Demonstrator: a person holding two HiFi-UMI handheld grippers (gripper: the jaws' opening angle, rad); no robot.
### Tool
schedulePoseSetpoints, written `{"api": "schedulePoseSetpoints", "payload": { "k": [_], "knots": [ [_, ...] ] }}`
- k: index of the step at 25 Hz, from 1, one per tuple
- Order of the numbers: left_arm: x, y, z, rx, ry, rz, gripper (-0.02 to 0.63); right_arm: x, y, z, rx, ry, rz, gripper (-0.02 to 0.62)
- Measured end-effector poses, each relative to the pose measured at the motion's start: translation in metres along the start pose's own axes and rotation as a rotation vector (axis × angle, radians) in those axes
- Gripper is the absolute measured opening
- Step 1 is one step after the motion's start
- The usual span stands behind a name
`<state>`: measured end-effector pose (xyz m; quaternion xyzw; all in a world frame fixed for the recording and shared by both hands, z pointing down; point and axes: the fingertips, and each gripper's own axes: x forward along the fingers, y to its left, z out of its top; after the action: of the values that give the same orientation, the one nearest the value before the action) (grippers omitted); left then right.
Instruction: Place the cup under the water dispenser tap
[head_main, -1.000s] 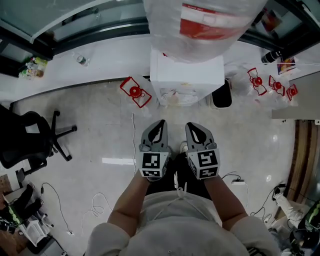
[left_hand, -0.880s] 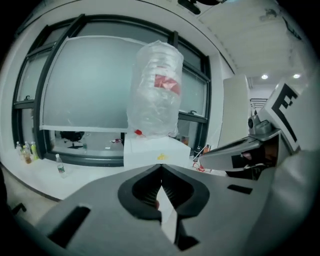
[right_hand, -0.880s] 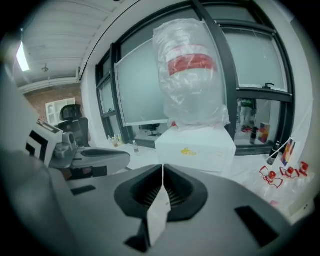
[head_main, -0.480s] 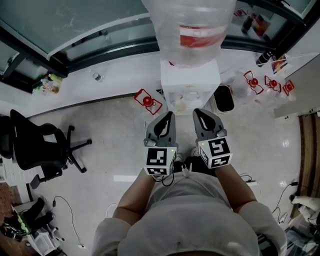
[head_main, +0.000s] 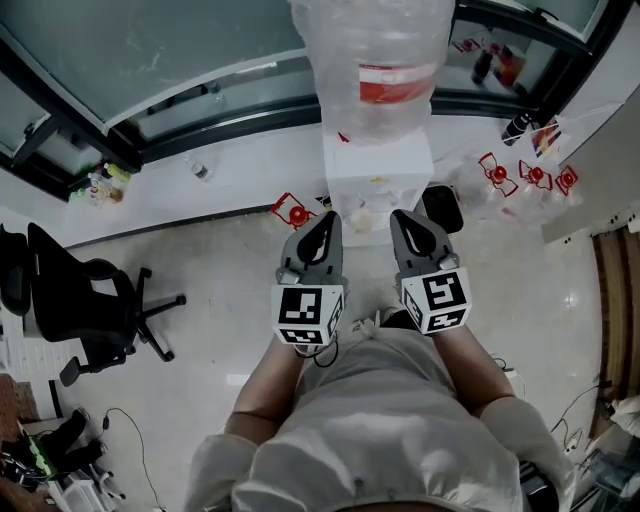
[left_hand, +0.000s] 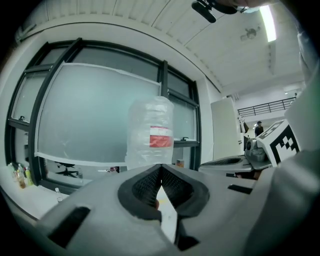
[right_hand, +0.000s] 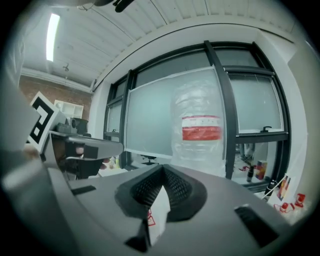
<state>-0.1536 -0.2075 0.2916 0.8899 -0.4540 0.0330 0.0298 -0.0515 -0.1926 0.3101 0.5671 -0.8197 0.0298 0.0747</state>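
Both grippers raised since a second ago. Left gripper (head_main: 323, 220) and right gripper (head_main: 407, 218) now side by side just in front of water dispenser (head_main: 377, 182), aimed about level at plastic-wrapped bottle (head_main: 375, 60) on top of dispenser. Fingers of both closed tight, nothing between them. Cup not made out in any view: not held, not seen at dispenser front, so its look can't be told. Tap hidden too. Judgement: task barely begun; cup must be found and gripped first.
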Motion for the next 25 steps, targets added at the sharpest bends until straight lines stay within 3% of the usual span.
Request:
{"api": "schedulePoseSetpoints", "payload": {
  "k": [25],
  "knots": [
    [-0.015, 0.018, -0.009, -0.018, 0.019, 0.007, 0.019, 0.009, 0.030, 0.003, -0.014, -0.015, 0.028, 0.028]
  ]
}}
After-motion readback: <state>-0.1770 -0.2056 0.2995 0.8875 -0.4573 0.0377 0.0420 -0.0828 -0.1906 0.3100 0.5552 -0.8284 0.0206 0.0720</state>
